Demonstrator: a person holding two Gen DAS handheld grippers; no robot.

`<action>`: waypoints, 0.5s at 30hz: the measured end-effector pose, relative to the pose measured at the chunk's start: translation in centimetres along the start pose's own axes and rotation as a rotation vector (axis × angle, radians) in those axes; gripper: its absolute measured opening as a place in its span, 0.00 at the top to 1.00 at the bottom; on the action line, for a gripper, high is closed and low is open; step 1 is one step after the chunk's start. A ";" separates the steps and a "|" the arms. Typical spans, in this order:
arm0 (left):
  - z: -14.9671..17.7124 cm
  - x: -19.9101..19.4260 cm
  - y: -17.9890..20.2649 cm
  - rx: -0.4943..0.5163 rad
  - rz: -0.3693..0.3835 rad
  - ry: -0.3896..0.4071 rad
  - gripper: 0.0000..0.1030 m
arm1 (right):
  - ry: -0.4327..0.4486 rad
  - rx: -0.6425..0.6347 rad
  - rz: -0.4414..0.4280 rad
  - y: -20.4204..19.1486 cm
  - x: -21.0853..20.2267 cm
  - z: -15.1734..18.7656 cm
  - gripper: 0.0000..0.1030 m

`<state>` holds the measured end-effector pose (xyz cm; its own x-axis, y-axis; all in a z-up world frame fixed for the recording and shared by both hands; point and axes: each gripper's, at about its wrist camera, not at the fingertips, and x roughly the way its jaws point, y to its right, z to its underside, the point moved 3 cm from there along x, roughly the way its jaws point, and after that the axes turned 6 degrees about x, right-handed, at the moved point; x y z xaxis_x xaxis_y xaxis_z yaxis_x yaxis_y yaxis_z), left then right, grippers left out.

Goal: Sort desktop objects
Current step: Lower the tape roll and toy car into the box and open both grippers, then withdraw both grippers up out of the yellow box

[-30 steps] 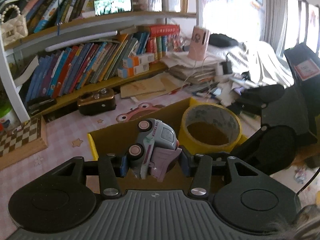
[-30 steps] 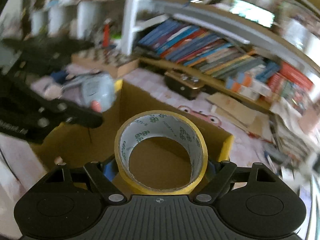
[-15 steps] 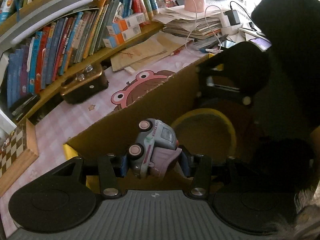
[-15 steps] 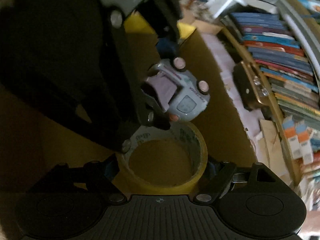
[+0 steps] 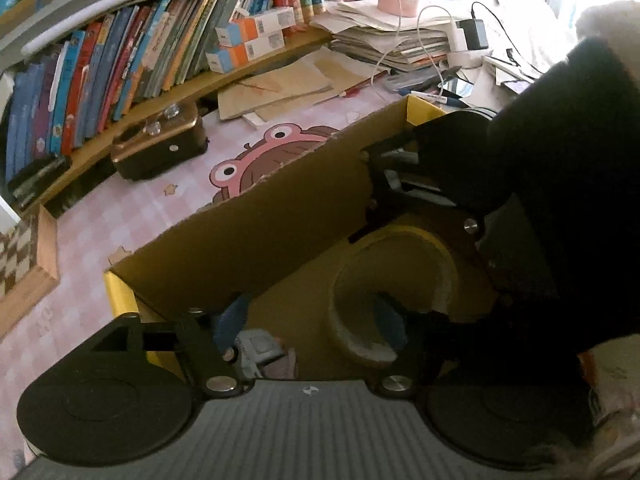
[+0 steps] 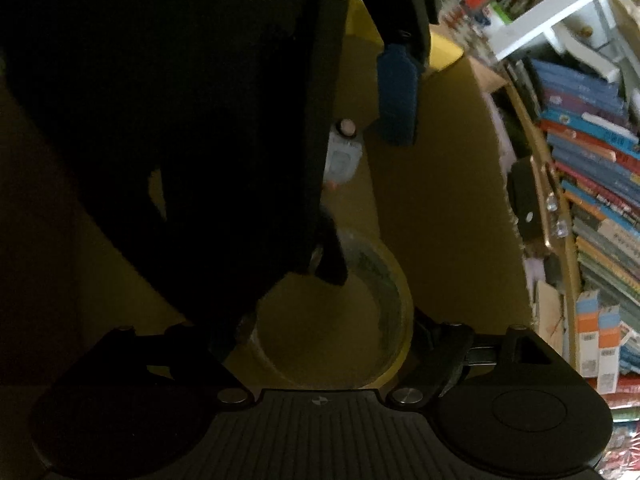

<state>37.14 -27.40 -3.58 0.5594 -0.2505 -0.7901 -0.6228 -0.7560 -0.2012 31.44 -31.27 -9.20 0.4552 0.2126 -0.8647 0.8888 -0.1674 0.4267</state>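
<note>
Two grippers reach into a matte cardboard box (image 5: pixel 280 216). The left gripper (image 5: pixel 308 320) is opening; the glossy toy car (image 5: pixel 260 350) lies apparently loose at 7 o'clock. The right gripper (image 6: pixel 332 332), opening, straddles a ring-shaped yellow tape roll (image 6: pixel 396 300).

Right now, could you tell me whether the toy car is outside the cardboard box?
No, the toy car lies inside the cardboard box.

leaning books (image 5: pixel 120 64) on a shelf, a pink cartoon mat (image 5: pixel 256 160), stacked papers (image 5: pixel 392 40).
</note>
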 end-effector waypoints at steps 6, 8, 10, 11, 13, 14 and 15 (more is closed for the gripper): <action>-0.1 -1.2 0.4 0.030 -0.106 0.065 0.08 | 0.062 0.044 0.041 0.7 -2.1 -0.2 0.04; 0.0 -2.0 0.6 0.041 -0.129 0.092 0.06 | 0.090 0.065 0.062 1.0 -3.4 -0.2 0.03; 0.1 -3.1 0.6 0.035 -0.147 0.116 0.05 | 0.130 0.086 0.085 1.1 -5.1 0.1 0.02; 0.1 -3.7 0.5 0.027 -0.156 0.131 0.05 | 0.150 0.103 0.099 1.1 -5.9 0.2 0.02; 0.2 -5.2 0.4 -0.002 -0.177 0.169 0.03 | 0.181 0.148 0.124 1.4 -7.1 0.2 0.02; 0.2 -6.2 0.3 -0.024 -0.184 0.194 0.03 | 0.193 0.182 0.140 1.3 -7.7 0.5 0.02; 0.3 -7.0 0.2 -0.045 -0.187 0.215 0.02 | 0.199 0.216 0.156 1.5 -8.0 0.7 0.02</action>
<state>32.91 -25.59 1.76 0.7682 -0.2237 -0.5998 -0.4763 -0.8258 -0.3021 29.10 -33.87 -1.82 0.6056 0.3485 -0.7154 0.7851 -0.4084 0.4657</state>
